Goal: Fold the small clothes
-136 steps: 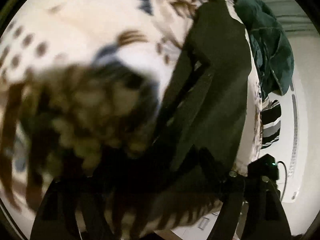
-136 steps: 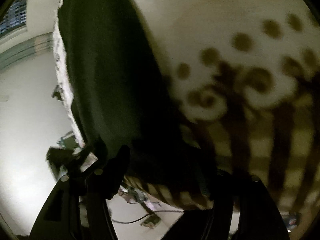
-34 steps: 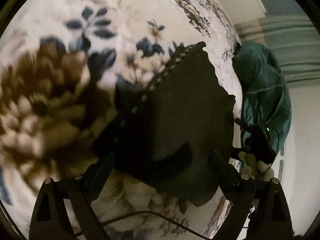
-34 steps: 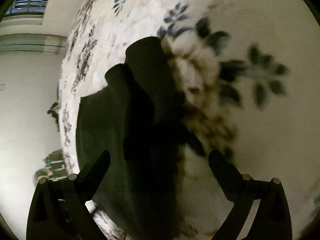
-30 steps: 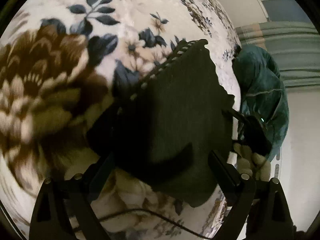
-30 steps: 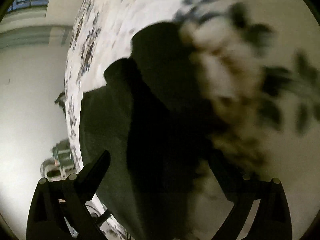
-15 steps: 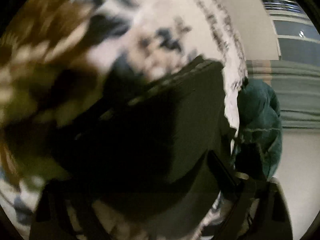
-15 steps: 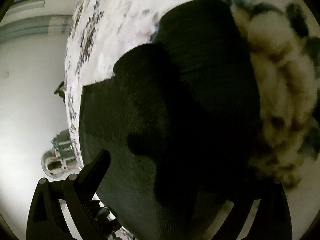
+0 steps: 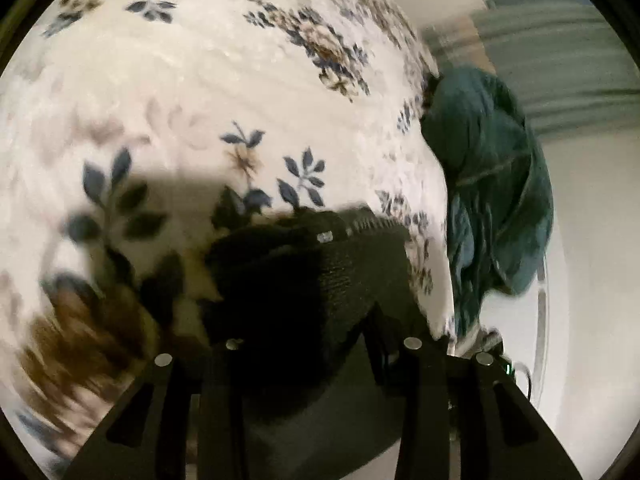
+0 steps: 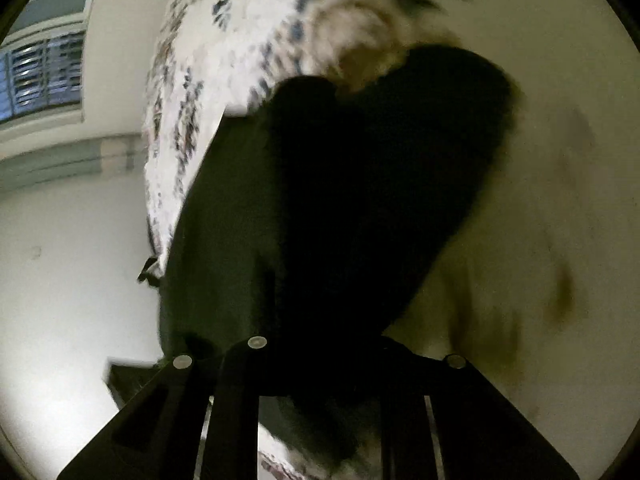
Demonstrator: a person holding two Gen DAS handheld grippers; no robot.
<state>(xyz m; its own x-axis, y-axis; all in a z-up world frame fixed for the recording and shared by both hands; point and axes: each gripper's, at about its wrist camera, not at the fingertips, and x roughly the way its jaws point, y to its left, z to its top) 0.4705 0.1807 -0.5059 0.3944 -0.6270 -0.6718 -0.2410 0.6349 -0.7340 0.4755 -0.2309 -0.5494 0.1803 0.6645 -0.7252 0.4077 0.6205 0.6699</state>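
open floral blanket (image 9: 224,92) ahead and left; teal clothes heap (image 9: 496,200) blocks right edge.

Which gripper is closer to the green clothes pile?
Left. The left gripper has the green pile just off to its right past the bed edge. From the right gripper, only a far sliver shows.

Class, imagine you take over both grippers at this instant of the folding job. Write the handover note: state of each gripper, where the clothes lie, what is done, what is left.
Left gripper: shut on the dark garment, near its ribbed edge.
Right gripper: shut on the dark garment as well.
The garment lies bunched on the floral blanket, close to its edge. A teal garment hangs crumpled over that edge, untouched.
Done: both grips taken. How many folds are in, I cannot tell.
Left: finish the fold, smooth it, then probably the teal one.
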